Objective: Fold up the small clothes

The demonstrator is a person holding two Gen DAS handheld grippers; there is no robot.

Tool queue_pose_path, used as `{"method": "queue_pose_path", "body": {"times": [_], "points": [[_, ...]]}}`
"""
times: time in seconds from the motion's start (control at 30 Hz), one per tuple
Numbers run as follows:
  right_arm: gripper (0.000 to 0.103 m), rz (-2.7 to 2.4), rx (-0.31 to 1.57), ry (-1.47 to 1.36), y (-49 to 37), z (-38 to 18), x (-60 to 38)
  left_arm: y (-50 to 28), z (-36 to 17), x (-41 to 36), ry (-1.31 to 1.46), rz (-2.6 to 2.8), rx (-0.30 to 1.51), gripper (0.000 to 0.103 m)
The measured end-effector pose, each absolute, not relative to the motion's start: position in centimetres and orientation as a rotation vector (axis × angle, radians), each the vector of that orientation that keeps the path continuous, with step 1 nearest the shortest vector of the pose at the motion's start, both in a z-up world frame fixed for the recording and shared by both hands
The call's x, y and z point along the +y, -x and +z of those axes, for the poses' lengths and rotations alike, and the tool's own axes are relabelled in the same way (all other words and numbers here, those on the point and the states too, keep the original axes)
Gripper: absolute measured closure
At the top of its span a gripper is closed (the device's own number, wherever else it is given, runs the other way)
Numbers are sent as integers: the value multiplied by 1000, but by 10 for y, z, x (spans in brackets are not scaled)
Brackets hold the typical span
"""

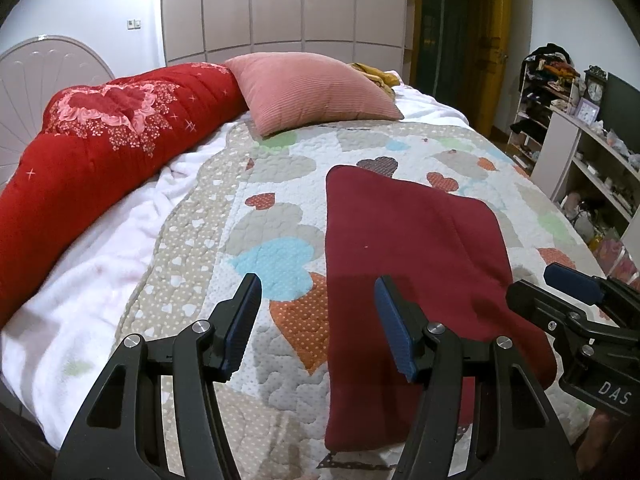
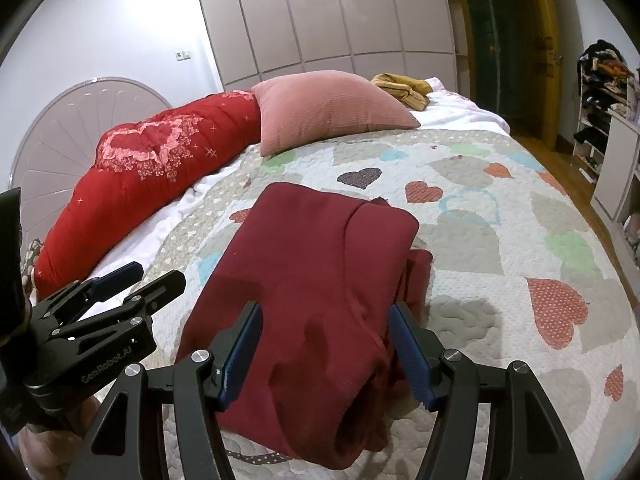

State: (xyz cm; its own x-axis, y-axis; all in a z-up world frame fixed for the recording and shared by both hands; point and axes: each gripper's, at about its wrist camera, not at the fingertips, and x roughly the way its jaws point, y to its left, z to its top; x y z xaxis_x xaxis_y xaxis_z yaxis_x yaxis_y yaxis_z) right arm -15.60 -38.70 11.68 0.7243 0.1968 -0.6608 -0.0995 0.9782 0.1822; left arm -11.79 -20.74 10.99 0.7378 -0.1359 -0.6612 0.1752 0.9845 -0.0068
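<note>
Already the dark red garment (image 1: 416,248) lay folded into a long rectangle on the heart-patterned quilt (image 1: 280,184), filling the centre and lower right of the left wrist view. Seen from the right wrist camera it showed a doubled-over layer at its far end and a loose, rumpled edge near the bottom of the frame, so the fold looked partly done rather than finished.

Neither tool held anything. The left gripper (image 1: 318,316) hovered at the lower middle of its frame with its jaws spread wide, one over the quilt and one over the cloth's left edge. The right gripper (image 2: 326,344) hung with jaws equally wide, straddling the near end of the garment, probably placed to pinch that untidy edge for another fold.

A pink cushion (image 1: 316,88) and a red floral duvet (image 1: 112,140) sat well apart, in the upper left, leaving room around the cloth.
</note>
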Motion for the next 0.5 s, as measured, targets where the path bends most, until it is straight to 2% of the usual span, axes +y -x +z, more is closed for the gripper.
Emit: {"method": "queue_pose_path", "body": {"times": [0.5], "points": [[40,171,764,-142,150,109,-386,115,107,-188,5,-180,676,44]]}}
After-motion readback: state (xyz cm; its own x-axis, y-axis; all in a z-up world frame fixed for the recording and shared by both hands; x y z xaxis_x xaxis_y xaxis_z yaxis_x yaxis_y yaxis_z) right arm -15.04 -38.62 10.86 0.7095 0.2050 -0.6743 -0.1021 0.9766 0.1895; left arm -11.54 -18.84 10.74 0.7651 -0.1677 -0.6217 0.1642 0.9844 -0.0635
